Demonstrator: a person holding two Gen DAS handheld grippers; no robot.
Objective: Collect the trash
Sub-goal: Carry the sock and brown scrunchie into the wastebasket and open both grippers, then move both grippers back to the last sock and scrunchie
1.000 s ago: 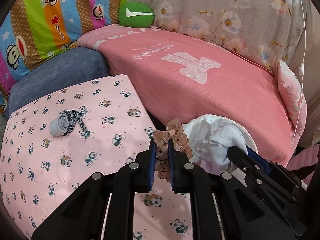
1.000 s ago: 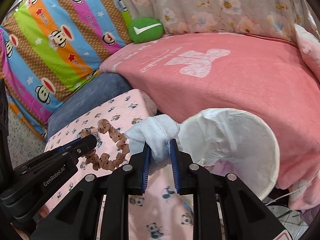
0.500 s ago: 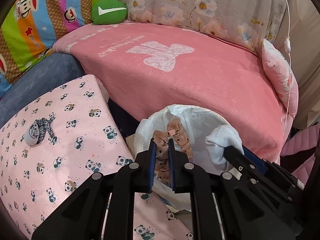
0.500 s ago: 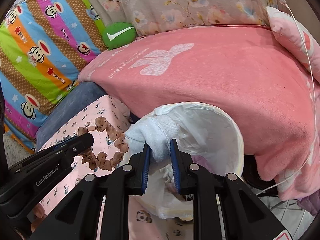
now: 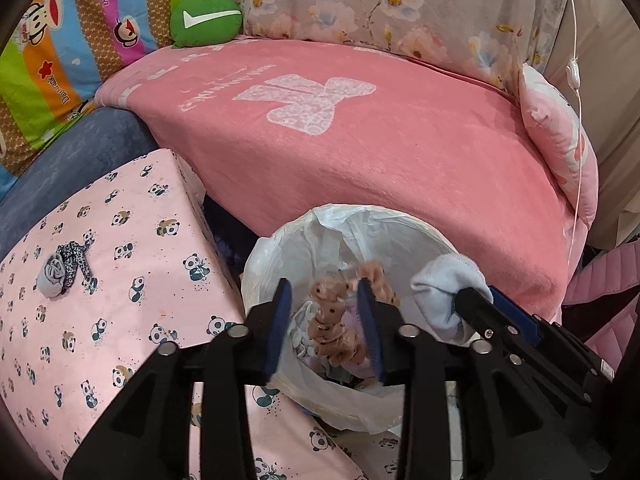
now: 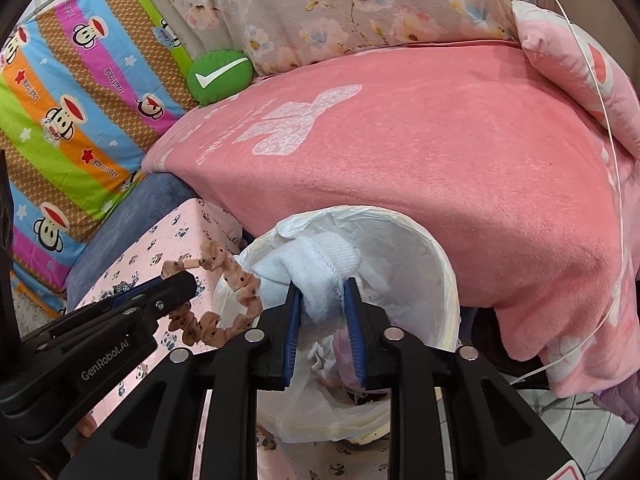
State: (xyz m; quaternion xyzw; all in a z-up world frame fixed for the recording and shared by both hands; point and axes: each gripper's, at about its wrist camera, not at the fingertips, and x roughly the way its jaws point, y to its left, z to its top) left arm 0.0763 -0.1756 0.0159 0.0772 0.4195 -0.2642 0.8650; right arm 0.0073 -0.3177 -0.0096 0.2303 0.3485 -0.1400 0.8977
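Observation:
A bin lined with a white bag (image 5: pixel 400 222) stands between the panda-print cushion and the pink bed. My left gripper (image 5: pixel 324 320) hangs over its mouth with jaws opening; a tan dotted scrunchie (image 5: pixel 334 322), blurred, hangs loose between the blue pads. In the right wrist view the scrunchie (image 6: pixel 236 296) dangles by the left fingertip (image 6: pixel 180 286). My right gripper (image 6: pixel 322 314) holds a white sock (image 6: pixel 320 268) above the bin's rim (image 6: pixel 444 268); its jaws are starting to open, but the sock still fills the gap between the pads.
A rolled grey sock with a leopard-print strip (image 5: pixel 60 274) lies on the panda-print cushion (image 5: pixel 132 332) at left. The pink blanket (image 5: pixel 380 152) covers the bed behind the bin. A green cushion (image 5: pixel 206 20), a pink pillow (image 5: pixel 560 148) and a hanging white cable (image 5: pixel 576 120) lie farther back.
Both grippers moved right from over the panda cushion to above the bin. The left jaws spread wide and let the scrunchie loose. The right jaws widened slightly around the sock.

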